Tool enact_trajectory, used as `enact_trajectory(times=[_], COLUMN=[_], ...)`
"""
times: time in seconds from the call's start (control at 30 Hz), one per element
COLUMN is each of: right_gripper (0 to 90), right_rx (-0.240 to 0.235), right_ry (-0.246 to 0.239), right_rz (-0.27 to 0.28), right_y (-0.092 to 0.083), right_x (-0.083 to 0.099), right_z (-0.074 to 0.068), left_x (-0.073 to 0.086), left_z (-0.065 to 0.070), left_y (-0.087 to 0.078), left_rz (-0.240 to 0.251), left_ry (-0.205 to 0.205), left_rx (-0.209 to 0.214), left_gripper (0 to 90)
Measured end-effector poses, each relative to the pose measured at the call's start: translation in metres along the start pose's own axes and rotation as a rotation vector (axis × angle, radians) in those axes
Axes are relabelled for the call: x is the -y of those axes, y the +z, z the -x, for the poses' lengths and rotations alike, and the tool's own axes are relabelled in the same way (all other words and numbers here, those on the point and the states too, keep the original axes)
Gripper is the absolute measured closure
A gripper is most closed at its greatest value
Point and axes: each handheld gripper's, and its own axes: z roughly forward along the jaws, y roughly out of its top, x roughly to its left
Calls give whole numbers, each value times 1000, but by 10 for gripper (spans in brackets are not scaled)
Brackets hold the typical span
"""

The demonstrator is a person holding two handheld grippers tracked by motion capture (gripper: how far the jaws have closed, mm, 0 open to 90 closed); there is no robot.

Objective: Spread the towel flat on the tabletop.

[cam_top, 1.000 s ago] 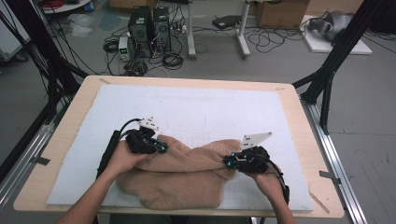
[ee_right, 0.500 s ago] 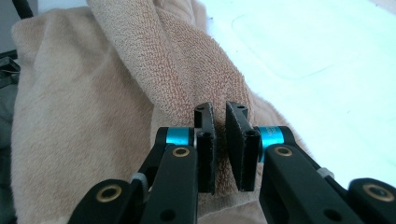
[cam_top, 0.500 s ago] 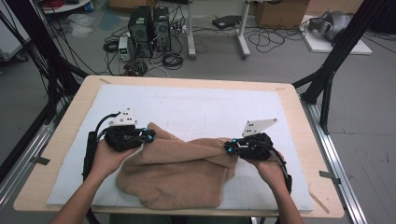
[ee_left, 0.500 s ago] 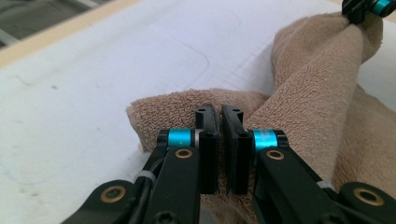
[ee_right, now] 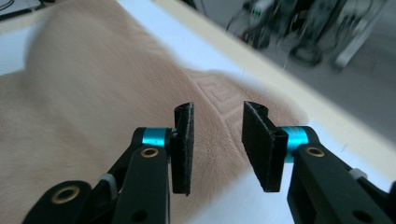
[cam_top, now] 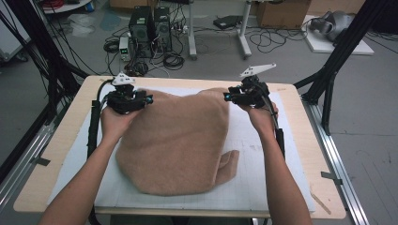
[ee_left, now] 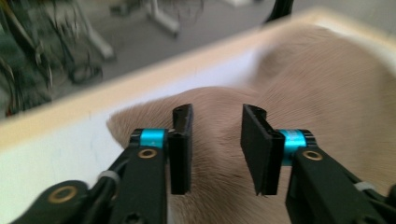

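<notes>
A tan towel [cam_top: 178, 140] lies spread over the white mat [cam_top: 263, 159], its far edge near the table's back. My left gripper [cam_top: 148, 99] hovers at the towel's far left corner and my right gripper [cam_top: 226, 97] at its far right corner. In the left gripper view the jaws [ee_left: 215, 121] stand apart with the towel [ee_left: 327, 93] below and beyond them, not pinched. The right gripper view shows the same: jaws [ee_right: 217, 116] parted over the towel's patterned border [ee_right: 219, 95]. Both pairs of jaws have just been opening, with no cloth pressed between the pads.
The wooden table [cam_top: 56, 145] frames the mat. A flap of the towel [cam_top: 229, 164] sticks out at its near right side. Black frame poles [cam_top: 338, 51] stand at both sides. A computer tower [cam_top: 141, 26] and cables lie on the floor beyond.
Both hands moved up and away toward the table's far edge, drawing the bunched towel out flat. Both grippers went from shut on the towel to open, letting its corners go.
</notes>
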Motion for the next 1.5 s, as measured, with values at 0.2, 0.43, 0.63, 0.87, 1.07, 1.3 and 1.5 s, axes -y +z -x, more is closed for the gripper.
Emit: enact_trajectory(times=[0.2, 0.43, 0.63, 0.87, 1.07, 1.3, 1.5], right_gripper=[607, 566, 515, 484, 664, 835, 838], right_rx=[-98, -213, -308, -404, -436, -433, -381], right_ry=[31, -6, -74, -108, -119, -156, -124], right_rz=[-81, -95, -92, -159, -218, -192, -113], right_y=[21, 23, 21, 32, 47, 42, 23], right_x=[45, 65, 79, 101, 111, 108, 94], right_z=[-9, -47, -88, -121, -128, -127, -109], left_x=[48, 75, 97, 127, 147, 143, 123], left_z=[-4, 4, 18, 30, 38, 41, 42], left_y=[6, -10, -25, -38, -28, -29, -27], left_rz=[-83, -97, -125, -135, -199, -169, -106], left_ry=[-18, -6, 36, 60, 94, 97, 75], left_rx=[62, 110, 152, 203, 236, 221, 208], left_gripper=[576, 536, 491, 457, 604, 852, 859])
